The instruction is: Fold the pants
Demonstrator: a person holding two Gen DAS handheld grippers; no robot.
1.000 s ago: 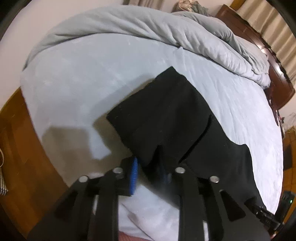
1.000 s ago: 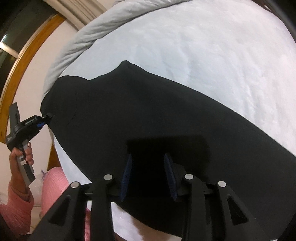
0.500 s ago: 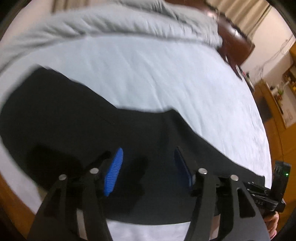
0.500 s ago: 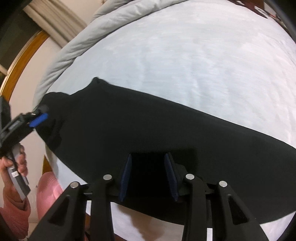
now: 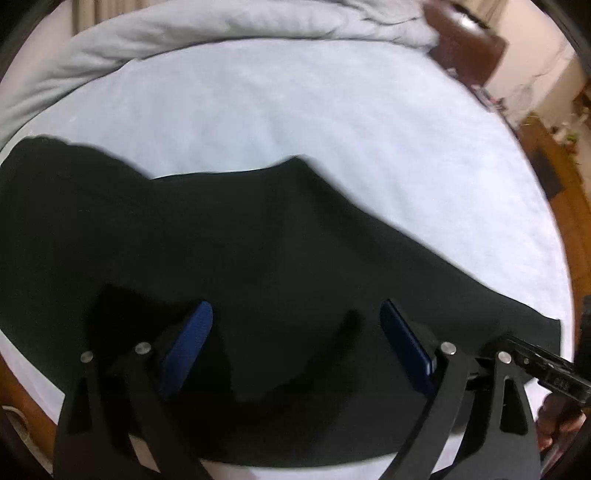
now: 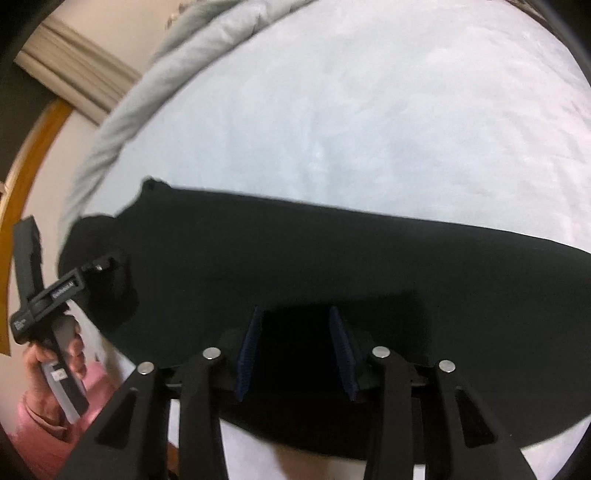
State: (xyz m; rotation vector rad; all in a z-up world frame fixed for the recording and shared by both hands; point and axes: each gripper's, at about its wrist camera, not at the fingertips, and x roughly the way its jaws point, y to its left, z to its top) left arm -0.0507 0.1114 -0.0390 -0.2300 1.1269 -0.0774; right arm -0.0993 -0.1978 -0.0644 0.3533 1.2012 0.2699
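Black pants [image 5: 258, 251] flat on bed [image 5: 332, 110], left claw [image 5: 295, 332] — right claw [image 6: 295, 350] — both apart.

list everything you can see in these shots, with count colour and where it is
pants: 1, black, spread flat across near side of bed
bed sheet: 1, pale blue, covering mattress
duvet: 1, grey, bunched along far edge
headboard: 1, dark wood, far right corner
curtain: 1, beige, upper left in right view
left tool: 1, black with blue pads, open above pants
right tool: 1, same, open above pants
hand: pink sleeve, gripping left tool's handle
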